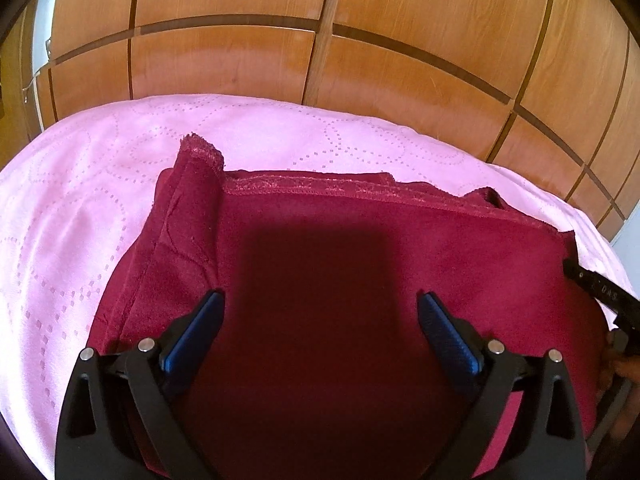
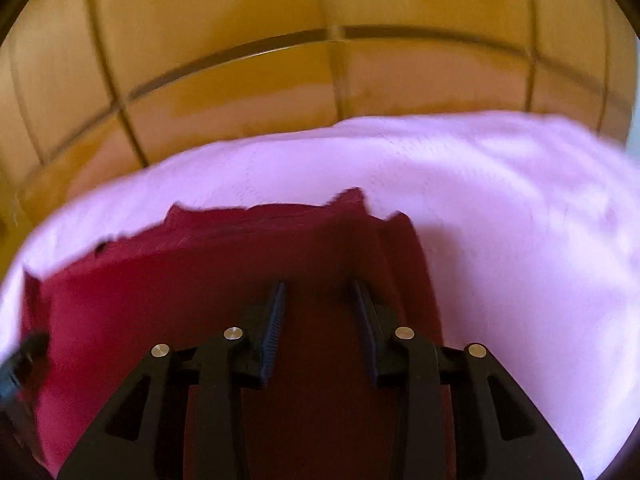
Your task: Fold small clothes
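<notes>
Hovering low over the dark red garment point(image 1: 320, 272), the left gripper point(image 1: 320, 312) has its jaws spread wide with nothing between them; only its own shadow falls on the cloth in the gap. In this left wrist view the garment lies flat on the pink bedspread point(image 1: 80, 200), its long axis running side to side across the view. Its lace-trimmed edge point(image 1: 340, 192) lies toward the far edge of the bed, in front of the wooden wardrobe point(image 1: 320, 40). A flap point(image 1: 196, 200) is already turned in along the garment's left side, just ahead of the left finger. At the right border part of the right gripper point(image 1: 600, 292) shows, resting at the garment's right edge.

The right wrist view is blurred. The right gripper point(image 2: 319, 304) is also released, though its jaws stand closer together, and it points down over the garment's point(image 2: 160, 300) right end. The garment's right edge point(image 2: 424, 280) sits just beside the right finger, with bare bedspread point(image 2: 520, 220) beyond. I judge the right hand is nearer the unfolded side, so the next fold likely starts there.
</notes>
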Demonstrator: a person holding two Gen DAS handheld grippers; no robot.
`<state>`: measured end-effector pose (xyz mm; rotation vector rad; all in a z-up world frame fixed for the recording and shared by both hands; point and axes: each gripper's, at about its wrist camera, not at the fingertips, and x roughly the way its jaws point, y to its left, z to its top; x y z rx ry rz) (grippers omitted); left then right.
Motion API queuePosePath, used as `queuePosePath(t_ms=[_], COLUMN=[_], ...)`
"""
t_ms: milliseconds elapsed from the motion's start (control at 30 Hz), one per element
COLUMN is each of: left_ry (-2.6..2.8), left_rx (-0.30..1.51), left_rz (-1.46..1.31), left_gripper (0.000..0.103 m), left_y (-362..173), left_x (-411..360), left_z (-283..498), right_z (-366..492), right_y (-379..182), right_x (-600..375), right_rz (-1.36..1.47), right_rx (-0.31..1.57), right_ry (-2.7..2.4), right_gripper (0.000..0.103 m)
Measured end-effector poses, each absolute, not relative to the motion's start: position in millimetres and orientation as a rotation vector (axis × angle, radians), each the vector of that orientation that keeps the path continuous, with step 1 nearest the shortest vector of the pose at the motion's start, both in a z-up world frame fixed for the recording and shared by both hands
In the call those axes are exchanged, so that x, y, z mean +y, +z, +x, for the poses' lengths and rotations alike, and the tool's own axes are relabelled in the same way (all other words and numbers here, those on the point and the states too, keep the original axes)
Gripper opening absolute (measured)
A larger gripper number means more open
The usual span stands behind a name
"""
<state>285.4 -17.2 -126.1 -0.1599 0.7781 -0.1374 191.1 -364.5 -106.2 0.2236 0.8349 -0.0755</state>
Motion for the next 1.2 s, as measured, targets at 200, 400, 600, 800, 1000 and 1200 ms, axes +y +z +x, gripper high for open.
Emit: queuePosePath(t_ms=[200, 400, 600, 800, 1000, 1200], left_ry=[-0.131, -0.131, -0.205, -0.313, -0.382, -0.449], left_rx=[0.788, 0.759, 0.713, 0.665, 0.681, 0.687], left_rz=[-0.141, -0.206, -0.203, -0.225, -0.182, -0.151], left_gripper=[0.1, 0.101, 0.101, 0.093, 0.059, 0.019], left_y=[-124.5, -107.7, -99.2, -97.3, -99.8, -104.3], left_x=[-19.9, -19.2, -23.0, -34.1, -53.3, -65.0], left_z=[286.2, 259.7, 218.0, 188.8, 176.3, 165.7], right_z=[183.4, 168.9, 138.9, 93.3, 59.1, 32.7], right_y=[-107.1, -97.0, -91.2, -91.5, -81.8, -73.3], right_x=[-368.7, -374.5, -389.7, -409.8, -420.0, -421.3], right_rz=[0.243, 0.336, 0.46, 0.573, 0.602, 0.648], right_rx=[0.799, 0.705, 0.696, 0.709, 0.726, 0.746], right_ry=[-0.049, -0.003, -0.078, -0.078, -0.031, 0.046], right_gripper=[0.042, 0.069, 0.078, 0.078, 0.078, 0.074])
